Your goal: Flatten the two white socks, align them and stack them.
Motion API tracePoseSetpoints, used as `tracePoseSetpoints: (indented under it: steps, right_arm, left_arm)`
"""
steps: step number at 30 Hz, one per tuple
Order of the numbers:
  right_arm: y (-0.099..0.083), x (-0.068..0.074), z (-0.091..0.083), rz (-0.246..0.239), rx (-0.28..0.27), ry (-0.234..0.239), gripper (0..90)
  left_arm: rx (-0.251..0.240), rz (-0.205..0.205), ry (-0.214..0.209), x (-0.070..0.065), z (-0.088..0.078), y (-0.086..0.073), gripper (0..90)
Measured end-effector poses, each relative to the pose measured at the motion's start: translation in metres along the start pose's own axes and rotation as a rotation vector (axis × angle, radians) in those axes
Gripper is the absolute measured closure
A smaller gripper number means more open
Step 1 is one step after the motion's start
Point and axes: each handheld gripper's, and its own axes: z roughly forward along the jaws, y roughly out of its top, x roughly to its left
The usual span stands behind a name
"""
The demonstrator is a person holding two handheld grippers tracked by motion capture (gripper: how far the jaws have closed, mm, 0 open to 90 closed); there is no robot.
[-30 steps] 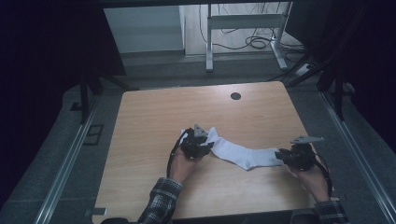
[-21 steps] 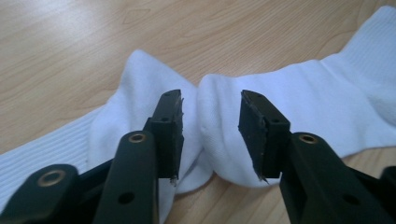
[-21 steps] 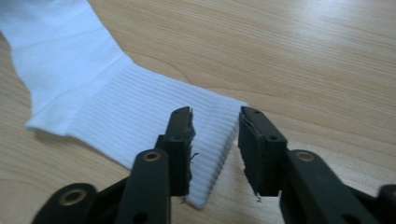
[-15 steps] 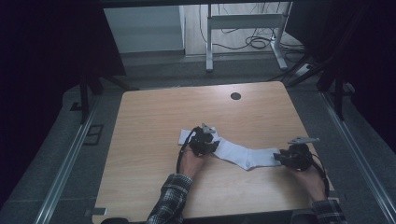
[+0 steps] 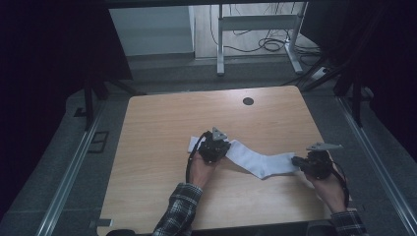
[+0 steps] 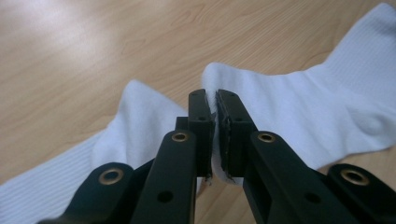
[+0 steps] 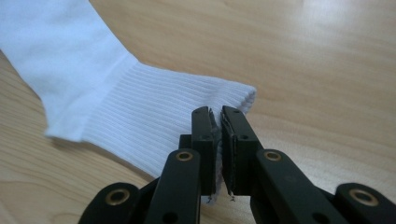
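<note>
A white sock (image 5: 260,162) lies slanted across the near middle of the wooden table (image 5: 162,123). My left gripper (image 5: 216,142) is shut on the sock's left end, and a bit of white cloth shows just left of it. In the left gripper view the jaws (image 6: 215,100) pinch a raised fold of the sock (image 6: 327,102), with more white cloth lying flat to either side. My right gripper (image 5: 297,161) holds the sock's right end. The right gripper view has the jaws (image 7: 218,116) shut on the edge of the ribbed cuff (image 7: 154,116).
A round black cable hole (image 5: 248,101) sits in the table's far part. Beyond the far edge stand a white desk frame (image 5: 255,22) and cables (image 5: 270,45) on the floor. Metal rails (image 5: 74,167) run along both sides of the table.
My left gripper has moved a little right and away from the person, taking the sock's end with it. The right gripper has barely shifted.
</note>
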Motion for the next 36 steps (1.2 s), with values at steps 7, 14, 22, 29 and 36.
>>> tracePoseSetpoints:
  steps: [7,14,22,29,36]
  right_arm:
    - [0.015,0.013,-0.009,-0.012,-0.045,0.058,84.5]
    - [0.027,0.032,-0.005,-0.036,-0.052,0.128,84.6]
    - [0.042,0.061,0.011,-0.083,-0.042,0.202,84.5]
    - [0.048,0.088,0.03,-0.14,-0.002,0.236,84.4]
    - [0.041,0.098,0.057,-0.164,0.075,0.23,84.0]
  left_arm:
    - [-0.023,0.01,0.005,0.005,-0.031,-0.007,84.8]
    - [-0.03,0.002,0.024,0.013,-0.067,-0.03,84.7]
    - [-0.016,-0.046,0.049,0.024,-0.1,-0.069,84.7]
    - [0.001,-0.078,0.075,0.029,-0.117,-0.101,84.7]
    - [0.073,-0.094,0.075,0.031,-0.105,-0.123,84.7]
